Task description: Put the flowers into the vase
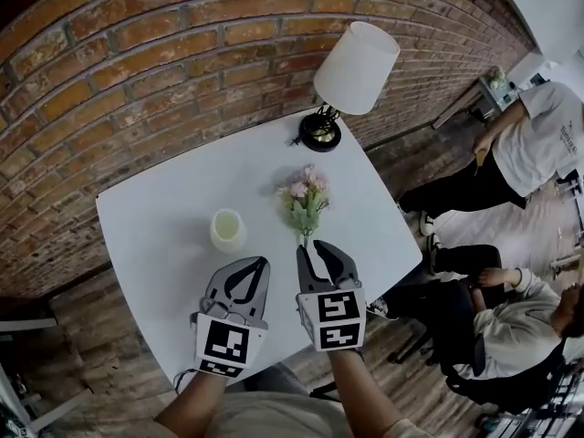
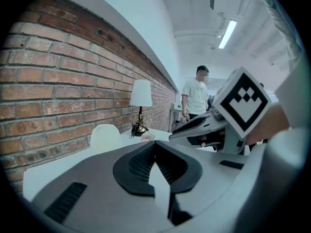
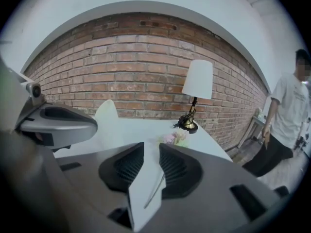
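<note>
The flowers (image 1: 304, 194) lie flat on the white surface (image 1: 164, 217), straight ahead of the right claw (image 1: 312, 247). The blooms are at the far end and the stem (image 1: 304, 235) runs back toward that claw, so the long axis is nearly in line with the way the claw points.

In the right gripper view the jaws stand a little apart. The thin stem lies in the gap, closer to the right-hand jaw, and neither pad presses on it. The right claw is therefore released, with the stem between its jaws but not gripped. It is clearly the nearer hand to the flowers.

The left claw (image 1: 263, 261) is clenched on nothing, its tips meeting. It sits just to the left of the right claw.

The vase (image 1: 227, 229) stands upright ahead of the left claw, forward and to the left of the right claw. It is near the flowers but not touching them.

The pick-up seems to be the step in hand. As I judge it, the right jaws only need to close where they are to catch the stem low down. The blooms then have to be tipped upright and carried left to the mouth of the vase. A stem this thin lying along the jaws could slip or roll in the grip, and that looks like the main risk.
</note>
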`<state>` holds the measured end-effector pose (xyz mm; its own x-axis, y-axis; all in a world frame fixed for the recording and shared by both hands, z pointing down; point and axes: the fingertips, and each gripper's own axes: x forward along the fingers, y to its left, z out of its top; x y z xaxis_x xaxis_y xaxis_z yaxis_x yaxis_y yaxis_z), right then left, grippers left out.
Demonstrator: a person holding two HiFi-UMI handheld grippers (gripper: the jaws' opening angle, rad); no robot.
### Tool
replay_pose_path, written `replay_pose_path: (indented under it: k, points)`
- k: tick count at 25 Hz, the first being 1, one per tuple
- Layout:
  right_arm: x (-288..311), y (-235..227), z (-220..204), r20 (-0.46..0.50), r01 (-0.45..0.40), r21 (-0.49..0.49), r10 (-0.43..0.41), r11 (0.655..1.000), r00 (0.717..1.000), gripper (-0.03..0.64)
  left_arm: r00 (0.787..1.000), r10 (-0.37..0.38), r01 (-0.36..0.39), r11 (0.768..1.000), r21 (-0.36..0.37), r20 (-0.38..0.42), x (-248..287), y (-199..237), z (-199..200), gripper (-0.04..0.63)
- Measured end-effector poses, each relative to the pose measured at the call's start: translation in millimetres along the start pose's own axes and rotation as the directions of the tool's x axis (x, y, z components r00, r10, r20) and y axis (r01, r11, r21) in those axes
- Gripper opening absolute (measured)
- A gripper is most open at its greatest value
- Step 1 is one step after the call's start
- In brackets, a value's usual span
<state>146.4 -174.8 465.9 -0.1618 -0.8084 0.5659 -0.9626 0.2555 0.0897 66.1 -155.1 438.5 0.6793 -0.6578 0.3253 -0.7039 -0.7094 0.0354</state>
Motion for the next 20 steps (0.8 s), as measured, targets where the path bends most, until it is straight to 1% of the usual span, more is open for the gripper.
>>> replay_pose_path:
  k: [5,10,16,20]
  points:
    - [29,-15,-18,-0.097,-0.022,0.028,0.025,0.999,0.995,0.115,1.0,-0.005,0.005,1.0,-0.002,-0.02,9,-1,-8,0.008]
    - [55,-27,-30,-0.182,-0.034,0.038,0.041,0.999,0.982,0.123,0.999,-0.005,0.004,1.0,-0.01,-0.034,14,2,-12,0.008]
    - [80,-37,-53,-0.282,-0.043,0.091,0.068,0.995,0.957,0.158,0.999,-0.016,0.016,1.0,-0.003,-0.031,17,-1,-11,0.008]
    - [93,-43,-65,-0.331,-0.036,0.114,0.072,0.993,0.941,0.165,0.999,-0.02,0.02,1.0,-0.005,-0.037,19,-1,-14,0.008]
